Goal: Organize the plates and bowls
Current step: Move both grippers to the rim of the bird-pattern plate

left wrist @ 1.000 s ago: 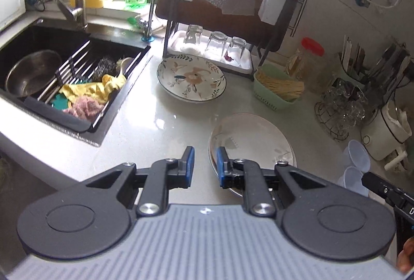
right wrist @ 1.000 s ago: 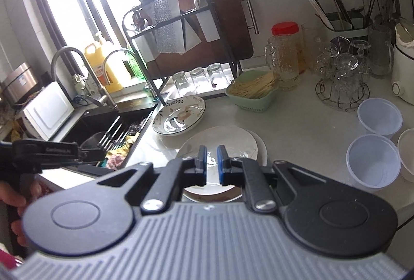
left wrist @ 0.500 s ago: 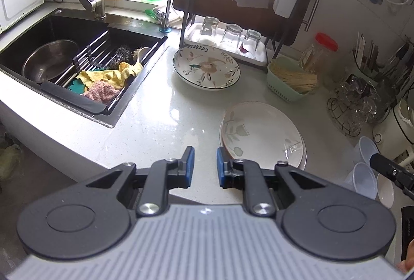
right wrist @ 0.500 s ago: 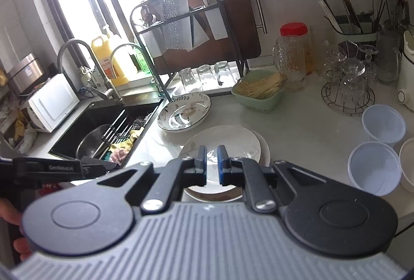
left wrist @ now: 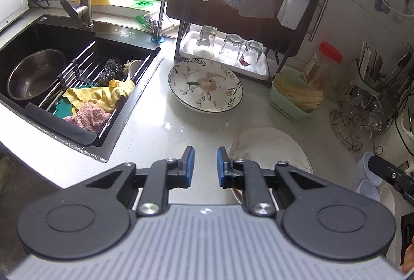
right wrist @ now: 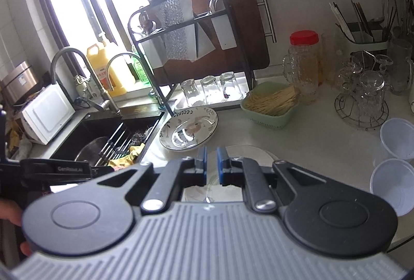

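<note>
Having drifted sideways above the counter (left wrist: 160,130), now hovering: left gripper (left wrist: 204,163) nearly closed, right gripper (right wrist: 211,163) closed, both empty over the white plates (left wrist: 269,148).

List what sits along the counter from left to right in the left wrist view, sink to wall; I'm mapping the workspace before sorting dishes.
Steel bowl in the sink → yellow cloth → floral plate → green basket → wire rack of glasses.
</note>
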{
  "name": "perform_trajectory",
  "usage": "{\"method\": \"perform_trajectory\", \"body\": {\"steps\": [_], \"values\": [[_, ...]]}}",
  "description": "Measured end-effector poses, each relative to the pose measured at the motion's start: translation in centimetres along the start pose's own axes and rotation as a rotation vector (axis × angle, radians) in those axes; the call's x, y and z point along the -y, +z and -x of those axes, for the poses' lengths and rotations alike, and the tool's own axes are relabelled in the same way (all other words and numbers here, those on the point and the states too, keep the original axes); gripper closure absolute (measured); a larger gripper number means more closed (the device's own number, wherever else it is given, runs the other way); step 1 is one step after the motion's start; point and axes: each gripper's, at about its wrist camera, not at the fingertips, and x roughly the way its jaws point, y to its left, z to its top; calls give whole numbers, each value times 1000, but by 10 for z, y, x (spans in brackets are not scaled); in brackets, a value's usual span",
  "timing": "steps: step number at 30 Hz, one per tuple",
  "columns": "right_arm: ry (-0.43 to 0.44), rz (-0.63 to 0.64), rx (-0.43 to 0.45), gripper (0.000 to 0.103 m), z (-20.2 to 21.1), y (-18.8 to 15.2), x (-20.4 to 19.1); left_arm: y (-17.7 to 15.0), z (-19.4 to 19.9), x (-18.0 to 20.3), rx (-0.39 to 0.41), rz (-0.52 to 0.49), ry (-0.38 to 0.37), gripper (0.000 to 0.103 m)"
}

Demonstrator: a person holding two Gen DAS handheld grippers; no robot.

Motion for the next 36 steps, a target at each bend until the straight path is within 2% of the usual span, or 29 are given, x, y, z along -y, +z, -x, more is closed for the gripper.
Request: {"method": "perform_trajectory", "body": {"steps": [5,13,20,22,26,29,30,33,36], "values": [[-30,-13,0,92,-21,10,-7,32,-29,-25,-16,-4,-31,83],[-56,-22,-43,92,-60,23,-24,83,-67,-67,9,-12,-42,83],[-70,-76,-42,92,-101,38,-27,113,-110,-84,-17,-33,-45,83],[-87,-67,-45,92,-112,40,-28,119,-124,-88,-45,-49,-66,77],[-140,-54,-35,92,-138,41,-33,125,-146,-95,-91,-79,-87,73],[-111,-103,-44,92,-156,42,-35,133,-158,-105,-98,-111,-78,66],[-112,-80,-46,92,-160,43,-39,135,-162,-108,-101,-115,-74,62],[-129,23,-73,91,-173,50,-57,144,-176,-120,-129,-92,-80,60],[-114,53,-83,91,-189,58,-66,154,-191,-128,-152,-84,-86,57]]}}
